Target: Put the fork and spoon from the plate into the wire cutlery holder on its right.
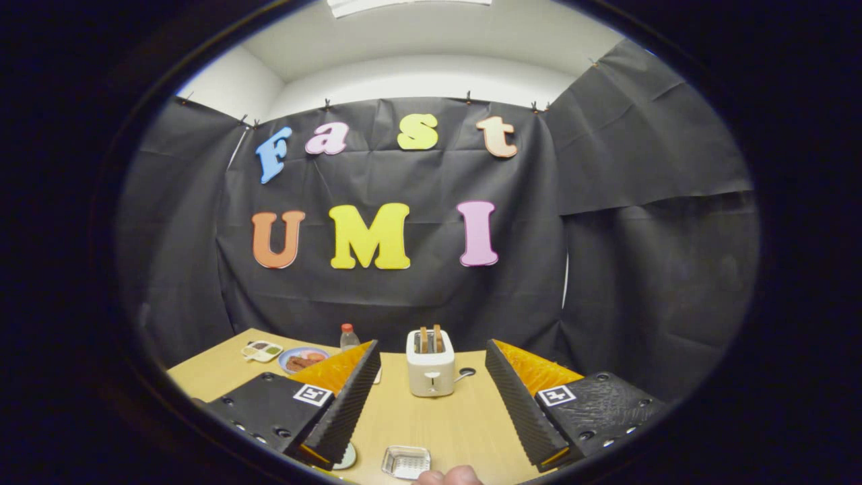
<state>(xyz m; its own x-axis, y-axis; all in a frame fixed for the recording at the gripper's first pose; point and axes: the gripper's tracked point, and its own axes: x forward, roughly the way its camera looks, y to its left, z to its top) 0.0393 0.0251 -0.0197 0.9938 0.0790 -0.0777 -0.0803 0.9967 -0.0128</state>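
My gripper (431, 347) is held above the wooden table (458, 424), open wide, with nothing between its fingers. Low down between the finger bases sits the wire cutlery holder (406, 462), a small shiny mesh basket. To its left a sliver of a pale plate (347, 457) peeks out from under the left finger (343, 404); the rest of the plate and whatever lies on it are hidden. A person's fingertips (448, 477) show right beside the holder at the table's near edge.
A white toaster (431, 372) with two slices of toast stands beyond the fingers at mid table. Further back left are a bottle (348, 337), a blue plate of food (301, 359) and a small divided dish (262, 350). The black cloth wall closes off the back.
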